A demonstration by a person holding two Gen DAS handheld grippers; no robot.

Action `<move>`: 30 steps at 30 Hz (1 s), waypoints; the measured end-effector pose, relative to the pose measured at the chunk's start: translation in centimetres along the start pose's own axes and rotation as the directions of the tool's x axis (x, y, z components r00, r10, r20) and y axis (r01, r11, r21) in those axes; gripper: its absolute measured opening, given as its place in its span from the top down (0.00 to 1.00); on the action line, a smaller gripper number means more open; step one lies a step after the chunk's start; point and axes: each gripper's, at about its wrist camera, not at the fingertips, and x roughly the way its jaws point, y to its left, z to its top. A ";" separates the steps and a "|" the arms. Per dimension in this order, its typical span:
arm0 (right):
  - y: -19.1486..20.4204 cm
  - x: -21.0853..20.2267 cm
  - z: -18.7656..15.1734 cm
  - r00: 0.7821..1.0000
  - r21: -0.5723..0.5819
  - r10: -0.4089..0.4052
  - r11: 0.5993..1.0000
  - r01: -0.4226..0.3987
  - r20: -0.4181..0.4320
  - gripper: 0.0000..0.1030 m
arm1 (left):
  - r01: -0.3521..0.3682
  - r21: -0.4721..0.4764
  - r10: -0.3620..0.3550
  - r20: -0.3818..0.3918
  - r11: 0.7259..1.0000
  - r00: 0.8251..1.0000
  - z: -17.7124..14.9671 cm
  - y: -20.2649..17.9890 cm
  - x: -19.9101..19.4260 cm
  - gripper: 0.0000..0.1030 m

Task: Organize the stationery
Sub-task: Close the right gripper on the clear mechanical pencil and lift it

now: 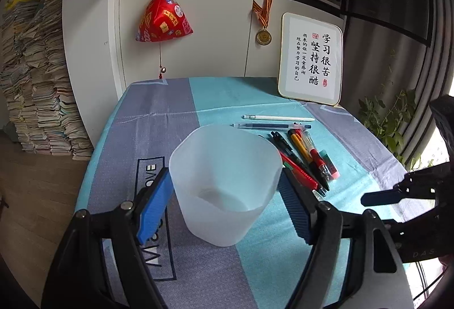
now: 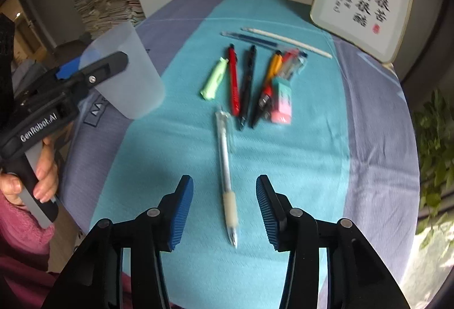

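My left gripper [image 1: 224, 187] is shut on a translucent white plastic cup [image 1: 224, 184], its blue pads pressing both sides; the cup is upright and empty. The cup [image 2: 124, 73] and the left gripper [image 2: 93, 70] also show in the right wrist view, at the left. My right gripper [image 2: 224, 209] is open and straddles a clear gel pen [image 2: 227, 167] lying on the cloth. Beyond it lie a red pen [image 2: 233, 81], a black pen [image 2: 247, 84], an orange pen [image 2: 269, 76], a green highlighter [image 2: 214, 79], a pink-and-teal eraser [image 2: 282, 101], a blue pen [image 2: 249, 37] and a white pen [image 2: 286, 40].
A table with a teal and grey-purple cloth [image 2: 312, 152]. A framed calligraphy board [image 1: 310, 59] leans at the back right. A red pouch [image 1: 163, 18] and a medal [image 1: 264, 36] hang on the cabinet. Paper stacks [image 1: 34, 76] stand left, a plant [image 1: 388, 118] right.
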 end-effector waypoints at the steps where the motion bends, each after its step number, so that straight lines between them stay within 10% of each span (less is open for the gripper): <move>1: 0.2 0.4 0.6 1.000 -0.013 -0.003 1.000 0.003 -0.002 0.55 | 0.002 0.010 -0.002 0.003 1.000 1.000 -0.1 0.0 0.0 0.28; 19: 0.4 4.9 3.8 0.998 0.003 -0.011 1.000 0.011 -0.069 0.55 | 0.088 0.046 -0.088 0.012 0.995 0.996 -0.6 1.4 1.8 0.32; 22: 0.6 4.9 4.0 0.997 -0.011 -0.040 0.999 0.040 -0.059 0.78 | 0.077 0.036 -0.078 0.021 0.996 0.997 -0.1 1.3 2.3 0.32; 30: 0.2 3.7 3.6 1.000 0.024 -0.005 1.000 0.006 -0.029 0.85 | 0.080 0.005 -0.080 0.087 0.997 0.993 2.6 1.6 3.0 0.32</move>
